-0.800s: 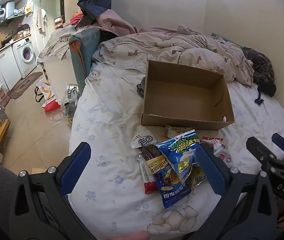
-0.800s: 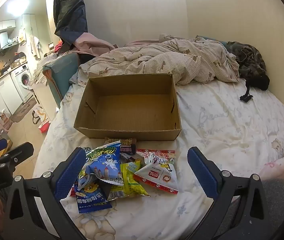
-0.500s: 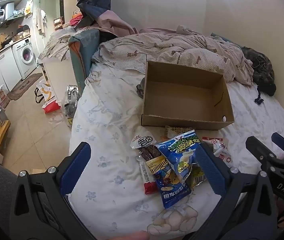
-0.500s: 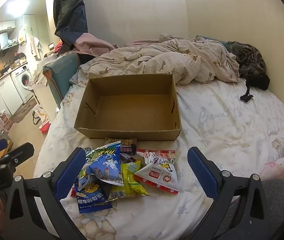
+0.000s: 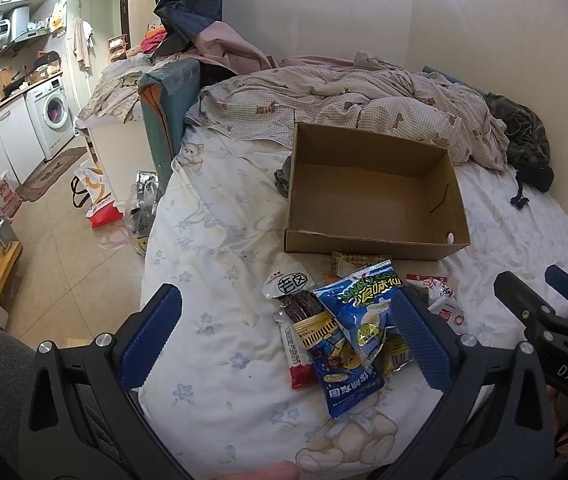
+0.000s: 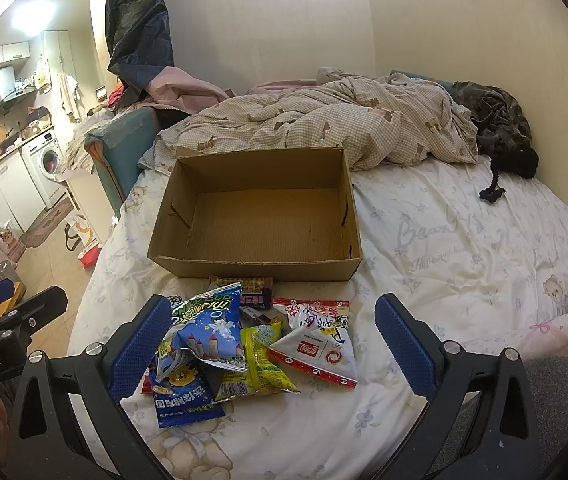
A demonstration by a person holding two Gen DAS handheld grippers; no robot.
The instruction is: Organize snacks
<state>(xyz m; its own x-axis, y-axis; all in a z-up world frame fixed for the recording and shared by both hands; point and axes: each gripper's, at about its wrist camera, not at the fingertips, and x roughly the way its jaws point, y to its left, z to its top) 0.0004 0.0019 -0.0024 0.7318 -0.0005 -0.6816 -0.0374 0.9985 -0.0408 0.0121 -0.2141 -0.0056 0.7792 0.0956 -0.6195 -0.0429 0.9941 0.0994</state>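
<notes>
Showing only rightward: yellow packet (image 6: pixel 258 364) unobstructed

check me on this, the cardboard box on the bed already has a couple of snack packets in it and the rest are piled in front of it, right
Not quite. The cardboard box on the bed is empty: the right wrist view looks straight into it and shows only bare cardboard floor. All the snack packets are piled in front of it, on the sheet, as you said.

Brown cardboard box (image 6: pixel 256 216); floral white bedsheet (image 6: pixel 463 240).
</notes>
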